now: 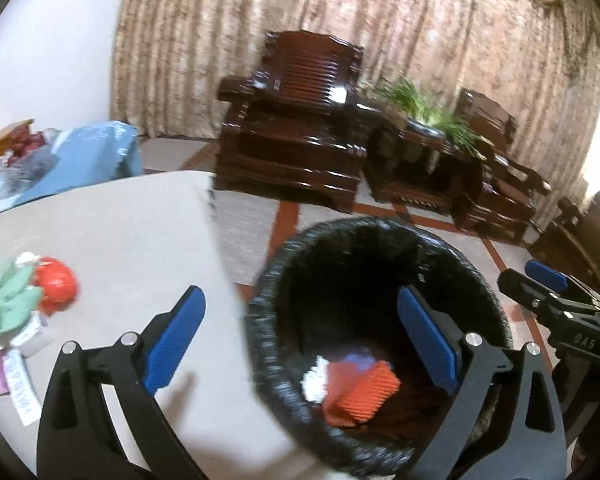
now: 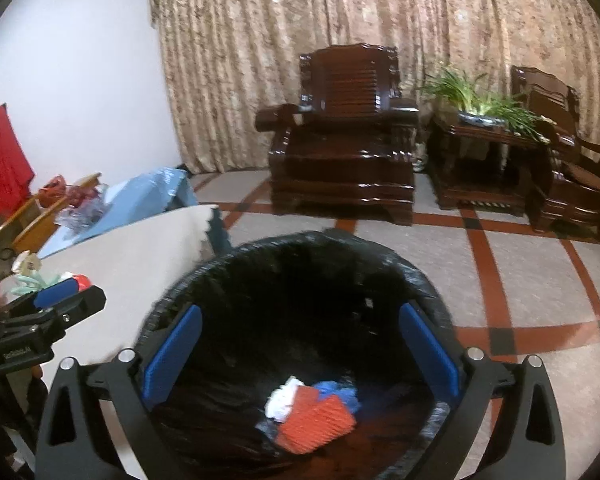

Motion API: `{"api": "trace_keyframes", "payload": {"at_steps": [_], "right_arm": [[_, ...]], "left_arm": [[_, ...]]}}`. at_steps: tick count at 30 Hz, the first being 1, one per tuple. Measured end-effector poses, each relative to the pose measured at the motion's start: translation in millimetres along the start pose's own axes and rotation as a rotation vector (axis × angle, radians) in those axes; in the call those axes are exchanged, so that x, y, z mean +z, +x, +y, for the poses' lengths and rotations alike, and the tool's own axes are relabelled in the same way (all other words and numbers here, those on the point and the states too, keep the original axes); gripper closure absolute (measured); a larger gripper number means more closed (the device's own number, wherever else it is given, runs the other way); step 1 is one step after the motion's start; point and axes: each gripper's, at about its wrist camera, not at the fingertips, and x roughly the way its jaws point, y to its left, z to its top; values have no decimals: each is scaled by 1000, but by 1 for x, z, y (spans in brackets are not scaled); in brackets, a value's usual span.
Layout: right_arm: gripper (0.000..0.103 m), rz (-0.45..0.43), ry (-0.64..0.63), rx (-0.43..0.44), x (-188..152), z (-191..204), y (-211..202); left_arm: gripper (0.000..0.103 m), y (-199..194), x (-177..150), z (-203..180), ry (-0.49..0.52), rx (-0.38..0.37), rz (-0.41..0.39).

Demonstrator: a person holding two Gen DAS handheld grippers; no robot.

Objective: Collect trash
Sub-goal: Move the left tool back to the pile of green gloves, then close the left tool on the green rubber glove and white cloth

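A black-lined trash bin (image 1: 276, 280) stands on the floor beside a beige table (image 1: 120, 224). Inside lie a red ribbed wrapper (image 1: 360, 392), white crumpled paper (image 1: 314, 382) and a blue scrap (image 2: 336, 392). My left gripper (image 1: 300, 344) is open and empty, straddling the table edge and the bin's left rim. My right gripper (image 2: 300, 356) is open and empty above the bin (image 2: 420, 280), over the red wrapper (image 2: 320, 424). On the table lie a red item (image 1: 56, 286), green crumpled trash (image 1: 8, 304) and paper wrappers (image 1: 18, 384).
Dark wooden armchairs (image 1: 296, 132) and a side table with a plant (image 1: 420, 120) stand by the curtain. A blue bag (image 1: 84, 156) lies behind the table. The floor has red-striped tiles (image 2: 500, 264). The right gripper shows at the left view's right edge (image 1: 556, 300).
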Motion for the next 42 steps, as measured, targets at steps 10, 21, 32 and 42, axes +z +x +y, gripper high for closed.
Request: {"api": "trace_keyframes", "payload": {"at_steps": [10,21,32,42], "right_arm": [[6,-29,-94,151,7,82,10],[6,-14,-199,285,0,172,33],[6,47,-255,349,-19,235,68],[6,86,-301,344,-30,262,95]], "left_arm": [[8,-62,-3,71,-63,168,-71],[8,-114,-22,150,-158,352,-115],[19,-131,-49,224,-246,500,-89],[29,-100,-57,270,-310,517,-29]]}}
